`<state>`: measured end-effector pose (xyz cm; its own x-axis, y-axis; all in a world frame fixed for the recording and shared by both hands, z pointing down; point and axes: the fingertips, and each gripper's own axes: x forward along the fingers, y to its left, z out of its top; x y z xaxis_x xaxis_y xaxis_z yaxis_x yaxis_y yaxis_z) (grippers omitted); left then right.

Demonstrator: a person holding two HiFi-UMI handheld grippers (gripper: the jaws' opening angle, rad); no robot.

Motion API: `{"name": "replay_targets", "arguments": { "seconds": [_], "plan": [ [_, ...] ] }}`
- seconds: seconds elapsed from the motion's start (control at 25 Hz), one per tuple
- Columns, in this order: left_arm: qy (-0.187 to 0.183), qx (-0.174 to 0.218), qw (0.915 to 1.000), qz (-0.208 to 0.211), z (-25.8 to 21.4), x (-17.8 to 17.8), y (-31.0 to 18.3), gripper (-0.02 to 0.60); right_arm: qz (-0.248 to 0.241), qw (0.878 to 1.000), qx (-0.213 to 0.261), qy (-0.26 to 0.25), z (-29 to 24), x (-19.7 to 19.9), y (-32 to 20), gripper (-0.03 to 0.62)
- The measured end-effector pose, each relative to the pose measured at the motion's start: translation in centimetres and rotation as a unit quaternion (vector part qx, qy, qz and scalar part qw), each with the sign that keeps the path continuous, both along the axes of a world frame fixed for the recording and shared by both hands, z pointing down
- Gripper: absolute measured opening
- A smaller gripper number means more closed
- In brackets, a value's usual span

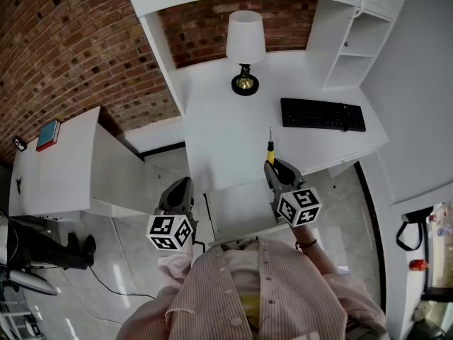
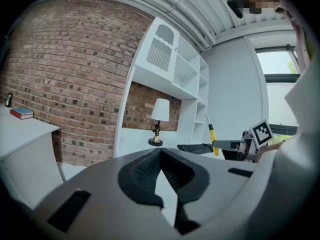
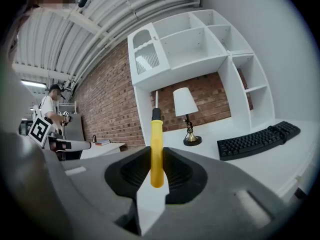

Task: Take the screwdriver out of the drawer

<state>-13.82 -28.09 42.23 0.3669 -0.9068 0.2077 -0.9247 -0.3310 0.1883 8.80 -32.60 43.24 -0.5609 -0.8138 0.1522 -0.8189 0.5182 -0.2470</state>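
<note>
The right gripper (image 3: 157, 170) grips the yellow-handled screwdriver (image 3: 156, 146) upright by its handle. In the head view it is at centre frame, over the desk (image 1: 226, 129) edge above the open drawer (image 1: 239, 211). The left gripper (image 2: 160, 155), lower left, is closed and empty.

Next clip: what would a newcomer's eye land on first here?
The yellow-handled screwdriver stands upright, clamped in the right gripper over the front edge of the white desk. Just below it the drawer is pulled open, with the left gripper empty, jaws together, off its left side. At the back of the desk sit a white lamp and a black keyboard.
</note>
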Motion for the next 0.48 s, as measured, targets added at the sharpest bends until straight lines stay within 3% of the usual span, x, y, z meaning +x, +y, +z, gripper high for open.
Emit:
{"name": "replay_targets", "arguments": {
  "seconds": [0.48],
  "plan": [
    [-0.007,0.048,0.9984,-0.028,-4.3,-1.2,-1.1,-0.002,0.014,0.999,0.039,-0.025,-4.0,1.7,-1.2,0.077]
  ]
}}
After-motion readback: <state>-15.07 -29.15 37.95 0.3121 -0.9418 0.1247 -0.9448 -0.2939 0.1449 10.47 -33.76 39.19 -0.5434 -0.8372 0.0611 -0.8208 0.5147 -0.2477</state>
